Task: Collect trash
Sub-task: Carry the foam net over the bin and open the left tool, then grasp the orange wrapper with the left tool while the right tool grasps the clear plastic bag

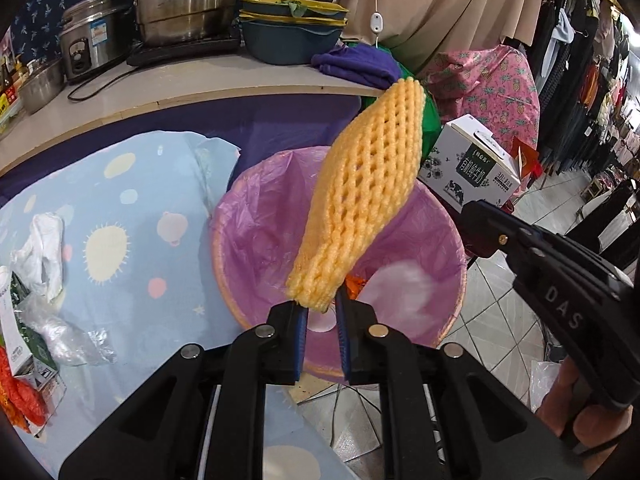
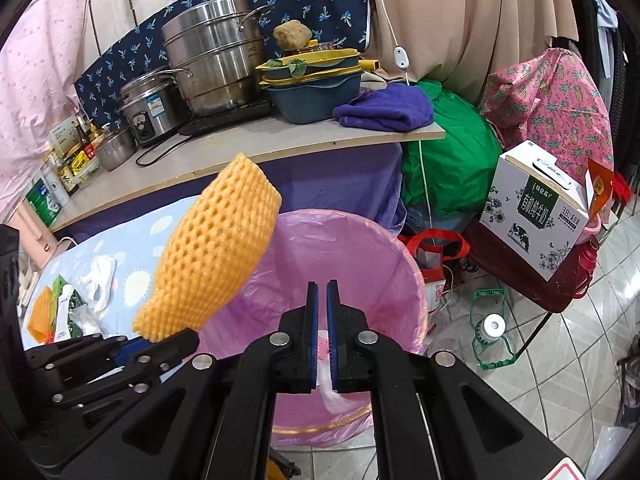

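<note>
The yellow foam net [image 1: 370, 196] stands up from the left gripper [image 1: 320, 312], its lower end pinched between the blue pads [image 1: 301, 340], and it hangs over the open mouth of the bin [image 1: 256, 216]. The bin is lined with a pink bag [image 2: 360, 248] and holds some white and orange scraps at the bottom. The right gripper [image 2: 322, 320] hovers above the same bin, beside the left one; its jaws stand almost closed, a narrow slit between the pads, and nothing is between them. To the left of the bin lies a blue cloth [image 1: 132, 208] bearing more trash: a white bag [image 1: 40, 248], clear film [image 1: 68, 336], a carton [image 1: 20, 340] and a second foam net [image 2: 40, 312]. Behind is a shelf [image 1: 200, 76] with steel pots [image 1: 184, 4]. A milk box [image 2: 536, 208] sits to the right of the bin.
</note>
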`<state>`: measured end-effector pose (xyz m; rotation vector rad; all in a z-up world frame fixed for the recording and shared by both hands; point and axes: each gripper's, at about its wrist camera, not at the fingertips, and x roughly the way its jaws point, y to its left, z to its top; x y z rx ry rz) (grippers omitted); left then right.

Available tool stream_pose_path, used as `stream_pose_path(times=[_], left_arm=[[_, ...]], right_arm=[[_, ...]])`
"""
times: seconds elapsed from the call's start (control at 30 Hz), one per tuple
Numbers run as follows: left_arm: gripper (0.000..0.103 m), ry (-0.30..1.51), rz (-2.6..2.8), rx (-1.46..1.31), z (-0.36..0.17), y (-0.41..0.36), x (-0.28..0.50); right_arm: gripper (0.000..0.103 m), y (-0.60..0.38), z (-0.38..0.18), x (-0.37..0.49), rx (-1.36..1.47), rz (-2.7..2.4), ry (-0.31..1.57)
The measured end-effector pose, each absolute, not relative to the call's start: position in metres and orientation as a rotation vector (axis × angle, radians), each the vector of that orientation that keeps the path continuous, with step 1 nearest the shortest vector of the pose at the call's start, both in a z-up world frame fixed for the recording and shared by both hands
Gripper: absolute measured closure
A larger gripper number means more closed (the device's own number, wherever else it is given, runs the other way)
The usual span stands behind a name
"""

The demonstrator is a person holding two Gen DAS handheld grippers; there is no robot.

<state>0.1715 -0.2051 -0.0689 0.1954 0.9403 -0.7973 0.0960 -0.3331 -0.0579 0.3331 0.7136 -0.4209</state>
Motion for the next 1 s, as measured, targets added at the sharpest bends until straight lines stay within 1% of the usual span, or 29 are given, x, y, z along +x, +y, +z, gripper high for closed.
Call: stream_pose_path(times=[0.07,0.1,0.13,0.17,0.27,0.53,0.73,0.8,0.83,0.87,1.0], left_arm=[[0.067,0.945,-0.793,0.192,-0.07,-0.206,0.172],[0.061,0.935,-0.785,0.19,-0.07,-0.205,0.172],[0.052,0.921,-0.779,0.189,-0.068,-0.204,0.171],[0.047,0.906,-0.776,0.19,-0.067,-0.203,0.169],[0.045,0.891,-0.773,0.19,-0.062,-0.201,0.168],[0.045,0.865,-0.749,0.157,-0.049,-0.183,0.168],[0.045,0.846,-0.693,0.125,-0.037,-0.155,0.168],[0.041,0.846,-0.668,0.111,-0.034,-0.142,0.169],[0.036,0.846,-0.65,0.108,-0.032,-0.134,0.17],[0.034,0.839,-0.629,0.103,-0.03,-0.124,0.17],[0.033,0.834,-0.55,0.086,-0.029,-0.084,0.172]], right_arm=[[0.09,-0.334,-0.056,0.094,0.334,-0.425,0.706],[0.088,-0.334,-0.054,0.093,0.335,-0.426,0.702],[0.087,-0.334,-0.053,0.092,0.336,-0.428,0.695],[0.085,-0.335,-0.052,0.091,0.337,-0.429,0.692],[0.081,-0.334,-0.049,0.088,0.338,-0.428,0.681],[0.078,-0.322,-0.039,0.088,0.321,-0.407,0.666],[0.072,-0.297,-0.027,0.09,0.284,-0.373,0.65],[0.067,-0.286,-0.024,0.091,0.278,-0.349,0.644],[0.067,-0.28,-0.022,0.091,0.273,-0.34,0.642],[0.065,-0.273,-0.02,0.092,0.265,-0.329,0.641],[0.06,-0.245,-0.017,0.097,0.244,-0.277,0.64]])
